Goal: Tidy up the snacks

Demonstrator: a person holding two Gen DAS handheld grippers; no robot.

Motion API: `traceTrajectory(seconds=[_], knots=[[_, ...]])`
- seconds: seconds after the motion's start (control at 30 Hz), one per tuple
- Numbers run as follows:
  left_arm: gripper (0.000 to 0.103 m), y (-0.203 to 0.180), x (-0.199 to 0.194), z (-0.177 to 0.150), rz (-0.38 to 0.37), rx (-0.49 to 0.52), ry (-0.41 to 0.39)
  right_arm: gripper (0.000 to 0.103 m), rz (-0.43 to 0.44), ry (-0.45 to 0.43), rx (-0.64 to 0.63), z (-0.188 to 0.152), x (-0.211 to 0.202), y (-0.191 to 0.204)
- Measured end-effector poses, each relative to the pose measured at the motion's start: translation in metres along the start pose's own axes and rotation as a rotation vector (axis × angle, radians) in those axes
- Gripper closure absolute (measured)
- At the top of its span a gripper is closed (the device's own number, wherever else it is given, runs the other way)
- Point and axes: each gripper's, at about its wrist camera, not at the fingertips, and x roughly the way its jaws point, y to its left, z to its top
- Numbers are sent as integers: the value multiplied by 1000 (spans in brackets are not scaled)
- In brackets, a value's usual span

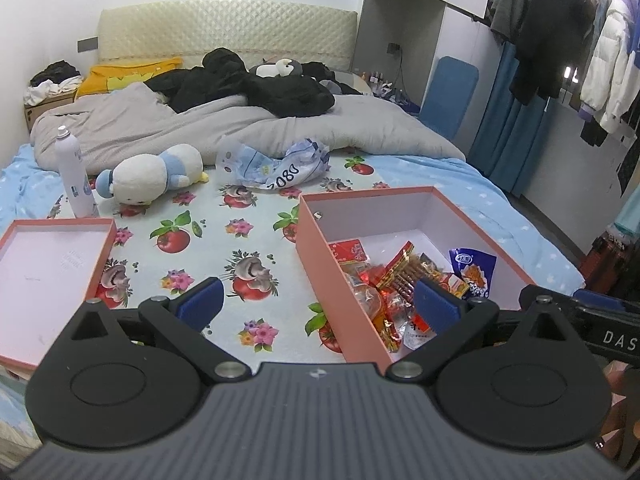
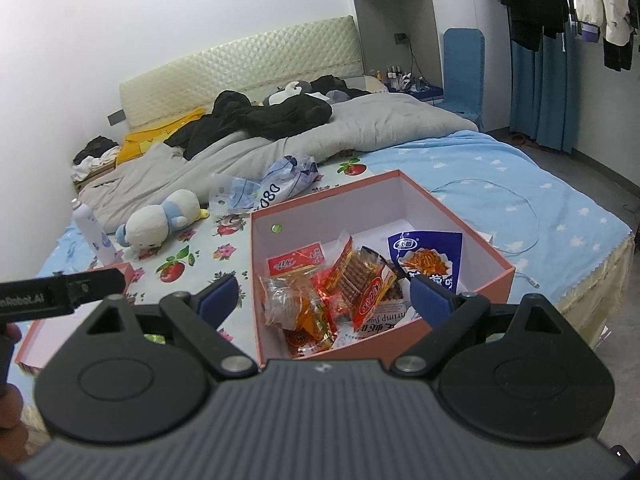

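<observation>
Left wrist view
Left gripper [image 1: 318,306]: jaws spread wide, holding nothing — poised low over the bed, its right finger hanging over the near end of the box.
Pink box [image 1: 320,256]: open on the fruit-print sheet [image 1: 224,248], right of centre; the snacks lie inside it.
Snacks [image 1: 396,280]: a heap of red and orange packets along the box's near left wall, with a blue bag [image 1: 474,266] leaning at the right wall.
Box lid [image 1: 52,276]: lying upturned at the left, well apart from the box.
Also on the bed: a white spray can [image 1: 74,174] upright behind the lid, a plush toy [image 1: 154,174] on its side, a crumpled plastic bag [image 1: 276,166], a grey duvet [image 1: 200,124] under black clothes.

Right wrist view
Right gripper [image 2: 326,300]: fingers wide apart and empty — held above the near edge of the pink box [image 2: 480,246].
Snacks [image 2: 332,288]: red and orange packets piled toward the near left corner; the blue bag [image 2: 426,256] stands against the right side.
Left gripper: only part of its black body shows at the left edge, over the box lid [image 2: 36,336].
Background: plush toy [image 2: 160,220], plastic bag [image 2: 272,186], spray can [image 2: 94,232] and blue star-print bedding [image 2: 540,200].
</observation>
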Motion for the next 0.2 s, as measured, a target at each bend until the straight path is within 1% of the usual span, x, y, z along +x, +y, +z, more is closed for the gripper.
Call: traceTrajectory(seconds=[0.2], knots=[[1,1,2,0,3,4,8,9,2,3,0,0,2,2]])
